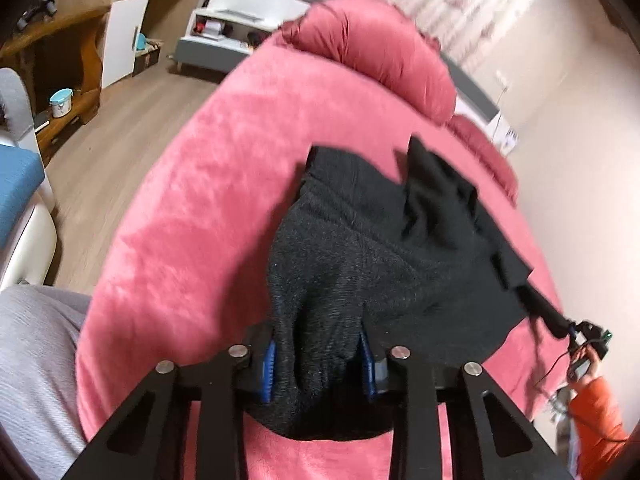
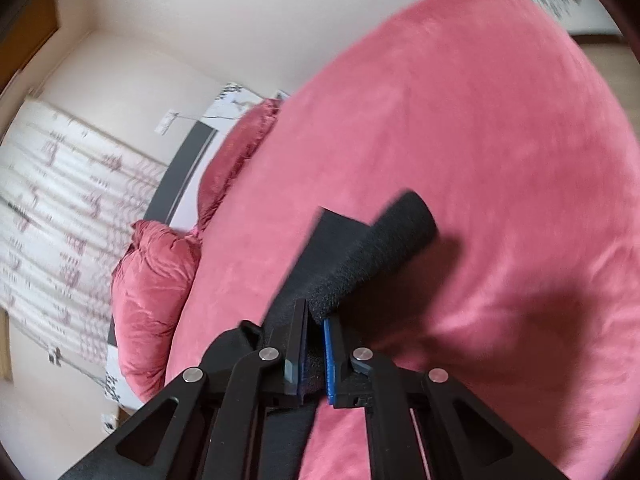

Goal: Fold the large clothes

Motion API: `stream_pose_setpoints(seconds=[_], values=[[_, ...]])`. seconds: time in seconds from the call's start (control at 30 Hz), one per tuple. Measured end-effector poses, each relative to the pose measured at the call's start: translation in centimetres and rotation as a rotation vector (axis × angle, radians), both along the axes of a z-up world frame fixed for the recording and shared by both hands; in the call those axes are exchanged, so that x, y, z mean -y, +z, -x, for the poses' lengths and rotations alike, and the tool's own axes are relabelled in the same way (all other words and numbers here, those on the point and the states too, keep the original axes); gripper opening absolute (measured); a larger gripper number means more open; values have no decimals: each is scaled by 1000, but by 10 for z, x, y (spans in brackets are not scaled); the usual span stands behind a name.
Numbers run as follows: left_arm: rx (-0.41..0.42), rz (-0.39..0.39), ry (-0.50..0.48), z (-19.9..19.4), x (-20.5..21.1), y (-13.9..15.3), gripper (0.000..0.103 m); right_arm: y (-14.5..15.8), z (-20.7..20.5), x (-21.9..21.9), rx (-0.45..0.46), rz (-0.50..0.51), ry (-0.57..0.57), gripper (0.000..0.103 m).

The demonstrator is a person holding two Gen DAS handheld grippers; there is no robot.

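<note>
The left gripper (image 1: 320, 364) has its blue pads (image 1: 270, 368) pressed on a thick bunch of the black garment (image 1: 360, 240), with the jaws partly closed around the fabric. Ahead of this gripper the garment spreads out over the pink bedspread (image 1: 192, 200), dark and knitted, with a thinner black flap standing up at its far right side. Beyond the garment lies a pink pillow (image 1: 372, 48) at the head of the bed. To the left of the gripper is a grey trouser leg (image 1: 36, 360), and further left a wooden floor (image 1: 132, 120) with a desk (image 1: 68, 40).

At the far right of the left wrist view, the right gripper (image 1: 586, 334) pulls a strand of the garment taut, held by a hand in an orange sleeve (image 1: 596, 412).

In its own view, the right gripper (image 2: 316, 354) is nearly closed, pinching a thin fold of the garment (image 2: 360, 256) between its pads (image 2: 329, 360). A rolled, tube-like part of the garment sticks forward just past the fingertips, above the bedspread (image 2: 480, 140). Pillows (image 2: 152, 292) lie to its left, by a patterned curtain (image 2: 60, 200).
</note>
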State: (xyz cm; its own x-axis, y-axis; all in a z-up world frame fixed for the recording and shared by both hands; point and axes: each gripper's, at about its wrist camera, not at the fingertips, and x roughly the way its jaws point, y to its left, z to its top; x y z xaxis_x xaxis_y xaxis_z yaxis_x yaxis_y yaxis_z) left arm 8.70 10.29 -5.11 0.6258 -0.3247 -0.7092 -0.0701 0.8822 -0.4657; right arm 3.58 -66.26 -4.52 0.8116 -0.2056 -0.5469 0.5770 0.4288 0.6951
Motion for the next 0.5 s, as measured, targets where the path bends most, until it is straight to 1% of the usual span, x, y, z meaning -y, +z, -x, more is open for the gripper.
stream_pose_setpoints(seconds=[0.07, 0.17, 0.23, 0.3, 0.4, 0.47, 0.5], values=[[21, 32, 8, 1, -10, 7, 29, 20, 1, -5, 5, 47, 5, 6], [54, 58, 30, 8, -20, 15, 27, 46, 12, -10, 21, 103, 0, 6], [82, 74, 46, 7, -34, 23, 27, 59, 19, -10, 22, 128, -6, 6], [91, 97, 66, 6, -49, 27, 27, 71, 33, -7, 27, 139, -9, 6], [81, 147, 89, 4, -70, 26, 27, 80, 57, -3, 21, 162, -30, 6], [67, 154, 85, 9, -79, 24, 27, 80, 78, 3, 12, 168, -56, 6], [49, 145, 68, 8, -79, 19, 27, 77, 88, 6, 5, 166, -65, 6]])
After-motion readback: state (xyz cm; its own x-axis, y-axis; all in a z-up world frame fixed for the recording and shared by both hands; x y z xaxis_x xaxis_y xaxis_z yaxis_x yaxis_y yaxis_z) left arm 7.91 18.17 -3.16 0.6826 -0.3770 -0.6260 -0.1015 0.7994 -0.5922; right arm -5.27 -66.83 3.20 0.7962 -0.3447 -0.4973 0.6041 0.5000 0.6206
